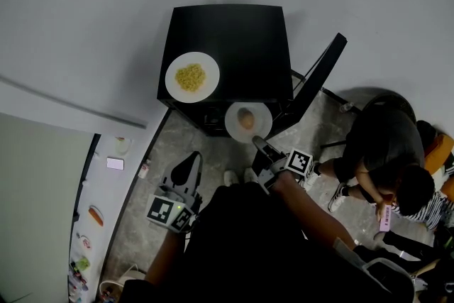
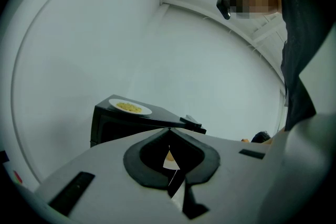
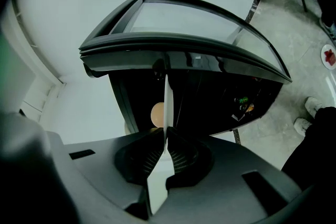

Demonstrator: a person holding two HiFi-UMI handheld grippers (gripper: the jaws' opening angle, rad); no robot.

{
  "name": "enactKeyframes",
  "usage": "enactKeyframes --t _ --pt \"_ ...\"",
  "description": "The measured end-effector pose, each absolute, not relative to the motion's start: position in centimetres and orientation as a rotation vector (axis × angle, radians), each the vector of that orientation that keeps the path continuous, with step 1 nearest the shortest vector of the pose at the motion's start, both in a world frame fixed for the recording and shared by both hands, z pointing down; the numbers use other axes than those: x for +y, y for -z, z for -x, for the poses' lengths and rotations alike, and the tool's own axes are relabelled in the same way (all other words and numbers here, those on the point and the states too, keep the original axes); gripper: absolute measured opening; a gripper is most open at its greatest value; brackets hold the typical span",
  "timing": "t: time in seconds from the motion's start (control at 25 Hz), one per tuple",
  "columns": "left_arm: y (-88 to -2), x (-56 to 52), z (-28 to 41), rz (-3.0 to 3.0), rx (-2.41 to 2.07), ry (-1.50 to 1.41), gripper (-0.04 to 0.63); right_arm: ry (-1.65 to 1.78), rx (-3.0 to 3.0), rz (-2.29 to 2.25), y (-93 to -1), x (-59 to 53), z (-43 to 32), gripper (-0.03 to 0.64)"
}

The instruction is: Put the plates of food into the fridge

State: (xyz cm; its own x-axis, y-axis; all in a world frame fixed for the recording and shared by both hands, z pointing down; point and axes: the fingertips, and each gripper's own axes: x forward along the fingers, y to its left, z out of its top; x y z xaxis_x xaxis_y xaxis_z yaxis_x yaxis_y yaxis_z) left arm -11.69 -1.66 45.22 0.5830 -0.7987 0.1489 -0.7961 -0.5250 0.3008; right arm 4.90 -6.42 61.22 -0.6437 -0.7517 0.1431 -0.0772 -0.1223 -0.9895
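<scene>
Right gripper (image 1: 259, 145) is clamped on the rim of the plate with a round tan thing (image 1: 233, 125), right at the black fridge's (image 1: 241, 39) open front. Left gripper (image 1: 191, 161) is closed, empty. The yellow-food plate (image 1: 176, 86) sits on top of the fridge.

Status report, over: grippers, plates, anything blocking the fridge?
Right gripper shut on rim of plate with round brown food, in front of open fridge. Left gripper shut, empty. Second plate, yellow food, sits on fridge top. Door open, nothing seen blocking.
</scene>
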Motion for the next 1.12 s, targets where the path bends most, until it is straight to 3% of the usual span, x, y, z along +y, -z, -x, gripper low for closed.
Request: enactKeyframes --t 1.12 --pt "-45.8 -2.2 13.3 -2.452 -1.311 0.007 0.025 1.758 1.459 1.057 -65.4 -11.9 -5.0 0.038"
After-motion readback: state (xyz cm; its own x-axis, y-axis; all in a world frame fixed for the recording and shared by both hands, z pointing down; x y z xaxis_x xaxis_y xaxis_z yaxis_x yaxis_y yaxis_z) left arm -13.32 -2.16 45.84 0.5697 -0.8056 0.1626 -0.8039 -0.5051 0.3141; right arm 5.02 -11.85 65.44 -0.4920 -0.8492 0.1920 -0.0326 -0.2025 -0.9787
